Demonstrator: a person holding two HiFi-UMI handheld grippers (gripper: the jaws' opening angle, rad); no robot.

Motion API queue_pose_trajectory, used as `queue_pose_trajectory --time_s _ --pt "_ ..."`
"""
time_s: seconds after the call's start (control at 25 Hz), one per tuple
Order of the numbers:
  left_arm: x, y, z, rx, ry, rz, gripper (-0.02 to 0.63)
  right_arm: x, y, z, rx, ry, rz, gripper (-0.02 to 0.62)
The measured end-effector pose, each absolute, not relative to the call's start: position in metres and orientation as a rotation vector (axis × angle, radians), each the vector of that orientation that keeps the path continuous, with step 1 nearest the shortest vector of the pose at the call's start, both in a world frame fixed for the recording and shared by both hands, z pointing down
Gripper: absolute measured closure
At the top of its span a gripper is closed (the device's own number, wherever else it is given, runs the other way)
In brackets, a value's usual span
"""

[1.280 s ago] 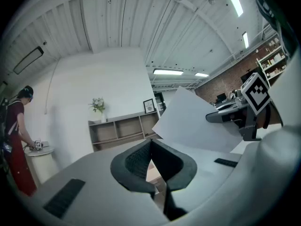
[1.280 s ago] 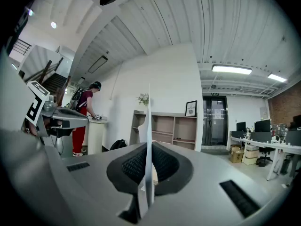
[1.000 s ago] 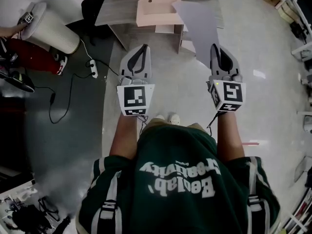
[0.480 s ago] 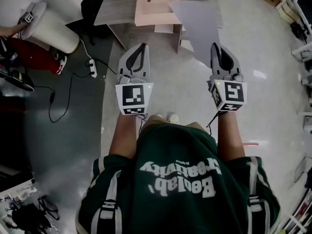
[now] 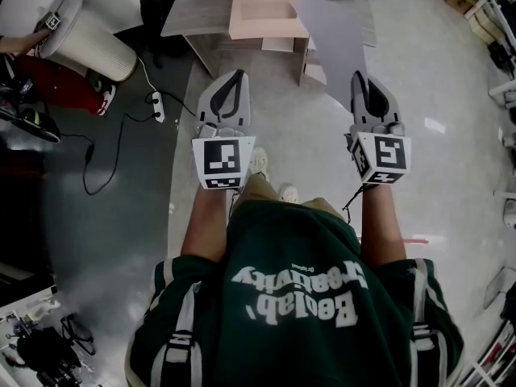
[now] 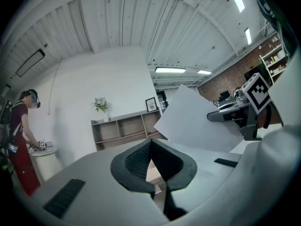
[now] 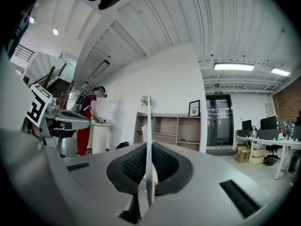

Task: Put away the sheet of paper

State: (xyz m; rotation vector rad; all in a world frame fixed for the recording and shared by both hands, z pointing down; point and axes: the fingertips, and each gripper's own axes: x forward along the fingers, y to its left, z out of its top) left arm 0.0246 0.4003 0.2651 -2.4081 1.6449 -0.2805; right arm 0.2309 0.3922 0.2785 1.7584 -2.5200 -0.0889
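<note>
One shoe [image 5: 259,161] swings forward now, so I'm closing on the shelf unit [image 5: 187,14]. The right gripper [image 5: 360,77] pinches the sheet of paper [image 5: 334,39] in its fingers; the left gripper [image 5: 235,76] has its fingers together, empty.

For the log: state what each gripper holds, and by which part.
The right gripper pinches the sheet of paper at the corner nearest the person, with the sheet edge-on between its jaws. The left gripper is shut on nothing.

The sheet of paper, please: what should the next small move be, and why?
Probably carry it forward toward the shelf unit: the right claw is shut on the sheet of paper, held in the air, not yet on a shelf.
</note>
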Motion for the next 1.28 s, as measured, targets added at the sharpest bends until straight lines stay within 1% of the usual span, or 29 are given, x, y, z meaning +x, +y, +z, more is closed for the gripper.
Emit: queue_pose_trajectory --time_s 0.2,0.48,1.28 --pt "0.011 0.383 0.273 -2.4 1.664 -0.287 0.588 0.215 0.374 0.29 1.727 -2.539 -0.07 0.561" --pt "-0.01 0.327 0.278 -2.405 1.675 -0.278 0.588 0.192 0.322 0.292 1.695 -2.538 -0.087 0.561" --pt "-0.094 0.087 0.285 -2.472 1.591 -0.248 0.588 0.094 0.091 0.297 1.668 -2.471 -0.086 0.561"
